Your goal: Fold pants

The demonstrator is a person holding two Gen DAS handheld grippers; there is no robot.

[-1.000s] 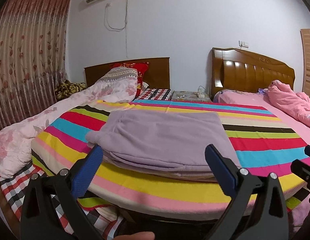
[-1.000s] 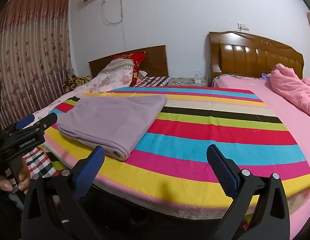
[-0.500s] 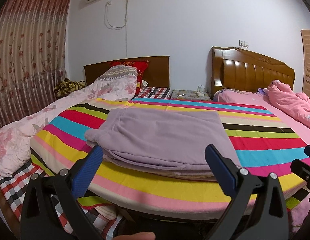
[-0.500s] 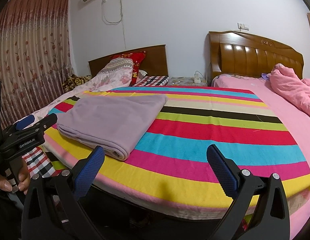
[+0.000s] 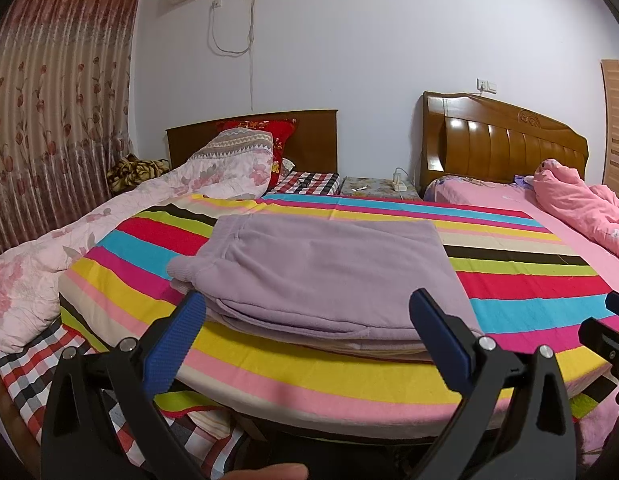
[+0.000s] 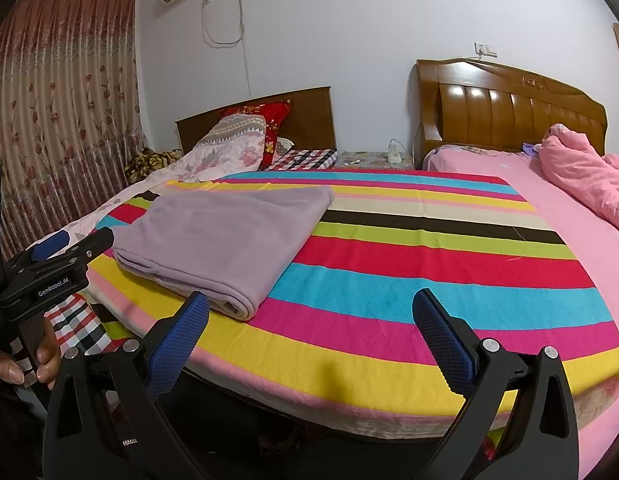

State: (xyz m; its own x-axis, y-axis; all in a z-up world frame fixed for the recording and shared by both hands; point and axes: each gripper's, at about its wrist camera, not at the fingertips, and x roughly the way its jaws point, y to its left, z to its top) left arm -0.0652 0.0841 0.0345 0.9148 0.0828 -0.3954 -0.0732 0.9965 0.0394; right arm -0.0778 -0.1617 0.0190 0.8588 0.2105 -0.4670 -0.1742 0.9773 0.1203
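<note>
Striped bedspread (image 5: 509, 280): folded pants (image 5: 321, 272) just beyond left tool (image 5: 307, 314); both tools wide, empty.

Folded lilac pants (image 6: 225, 240) laid flat on striped blanket (image 6: 409, 272), toward its left side. Right gripper (image 6: 309, 320) held wide apart short of bed edge, nothing gripped. Left gripper (image 6: 65, 250) seen at far left, held by hand (image 6: 25, 360).

Your folded pants (image 5: 321, 276) lie on the striped blanket (image 5: 529, 292), toward its left near corner. Your left gripper (image 5: 307, 322) hovers just before them, and your right gripper (image 6: 309, 322) hangs to their right. Behind the blanket stand two headboards (image 5: 505, 144), a bedside table (image 5: 377, 188) between them.
</note>
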